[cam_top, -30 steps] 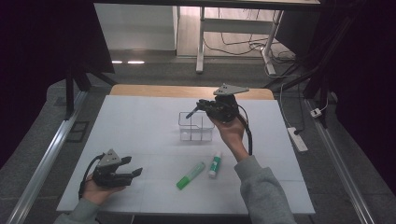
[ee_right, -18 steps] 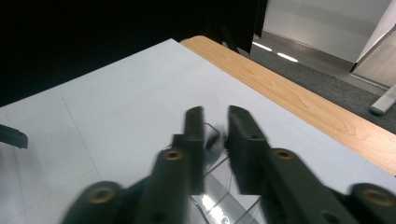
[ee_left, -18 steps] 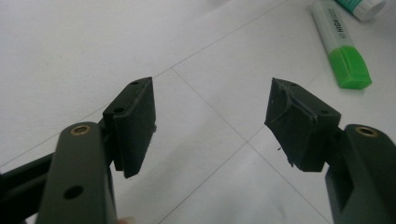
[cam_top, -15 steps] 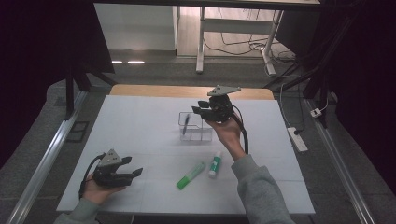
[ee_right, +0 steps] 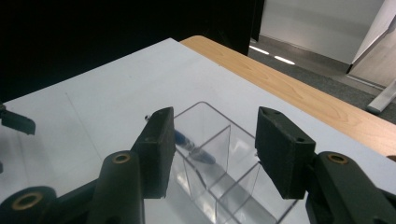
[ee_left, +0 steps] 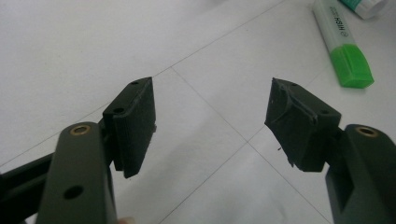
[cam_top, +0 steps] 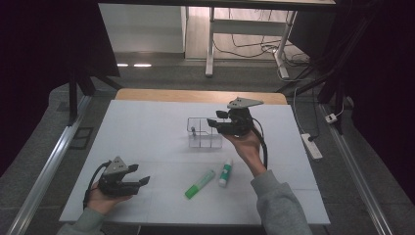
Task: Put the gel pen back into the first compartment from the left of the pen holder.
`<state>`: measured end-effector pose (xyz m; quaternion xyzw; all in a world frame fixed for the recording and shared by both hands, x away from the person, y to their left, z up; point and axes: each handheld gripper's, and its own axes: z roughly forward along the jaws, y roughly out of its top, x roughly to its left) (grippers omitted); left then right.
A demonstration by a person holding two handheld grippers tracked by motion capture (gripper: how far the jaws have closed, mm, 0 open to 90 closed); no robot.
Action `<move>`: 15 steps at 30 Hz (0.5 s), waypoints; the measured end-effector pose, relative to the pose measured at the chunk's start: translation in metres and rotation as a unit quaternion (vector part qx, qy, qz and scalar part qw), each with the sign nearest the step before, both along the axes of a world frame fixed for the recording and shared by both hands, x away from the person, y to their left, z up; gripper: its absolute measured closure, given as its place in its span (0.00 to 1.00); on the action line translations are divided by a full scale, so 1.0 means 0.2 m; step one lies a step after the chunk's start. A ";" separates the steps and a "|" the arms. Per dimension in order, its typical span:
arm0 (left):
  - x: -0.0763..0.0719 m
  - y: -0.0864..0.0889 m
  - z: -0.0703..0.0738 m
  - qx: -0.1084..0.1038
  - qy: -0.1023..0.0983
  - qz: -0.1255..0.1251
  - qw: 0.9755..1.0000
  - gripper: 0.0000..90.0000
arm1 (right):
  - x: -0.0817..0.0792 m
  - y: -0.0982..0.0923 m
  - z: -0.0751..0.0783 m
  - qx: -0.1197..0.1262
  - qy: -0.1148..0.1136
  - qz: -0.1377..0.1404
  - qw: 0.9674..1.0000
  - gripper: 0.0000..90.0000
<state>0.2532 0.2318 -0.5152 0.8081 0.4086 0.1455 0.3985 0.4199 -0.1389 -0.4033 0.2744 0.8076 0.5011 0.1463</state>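
From the high view, the right gripper [cam_top: 214, 125] is held above the clear organizer [cam_top: 204, 133], a small box of see-through compartments standing on the white table [cam_top: 147, 127] toward its far side. A blue pen [cam_top: 194, 132] leans in the organizer's left compartment. The gripper's jaws have just been opening, and nothing sits between them. Nearer the person lie a green highlighter [cam_top: 200, 183] and, just to its right, a white glue stick [cam_top: 225, 172] with a green cap — close together but not touching, both well apart from the organizer. The left gripper [cam_top: 142, 182] rests low at the near left of the table, held in the left hand [cam_top: 100, 198], its jaws pointing right toward the highlighter.

In the left gripper view, the two black jaws stand wide apart over bare table, with nothing between them. The highlighter's green cap [ee_left: 351, 67] lies at the upper right, beyond the right jaw, and the end of the glue stick [ee_left: 369, 5] shows at the top edge.

In the right gripper view, the jaws stand apart and empty — the organizer [ee_right: 224, 182] lies just below and beyond them, its dividers visible. The blue pen [ee_right: 194, 149] shows slightly blurred inside a compartment, near the left jaw's pad but not touching it.
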 end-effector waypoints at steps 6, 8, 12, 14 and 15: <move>0.00 0.00 0.00 0.001 0.001 0.000 1.000 0.36 | -0.05 -0.07 -0.03 -0.001 0.003 0.000 1.000 0.51; 0.00 0.00 0.00 0.000 0.001 0.001 1.000 0.36 | -0.07 -0.09 -0.04 0.002 0.006 0.004 1.000 0.51; 0.00 0.00 0.00 0.001 0.001 0.001 1.000 0.36 | -0.11 -0.12 -0.05 0.003 0.007 0.006 1.000 0.51; 0.00 0.00 0.00 0.001 0.001 0.001 1.000 0.36 | -0.13 -0.13 -0.05 0.001 0.006 0.007 1.000 0.50; 0.00 0.00 0.00 0.001 0.001 0.001 1.000 0.36 | -0.13 -0.14 -0.06 -0.001 0.007 0.007 1.000 0.50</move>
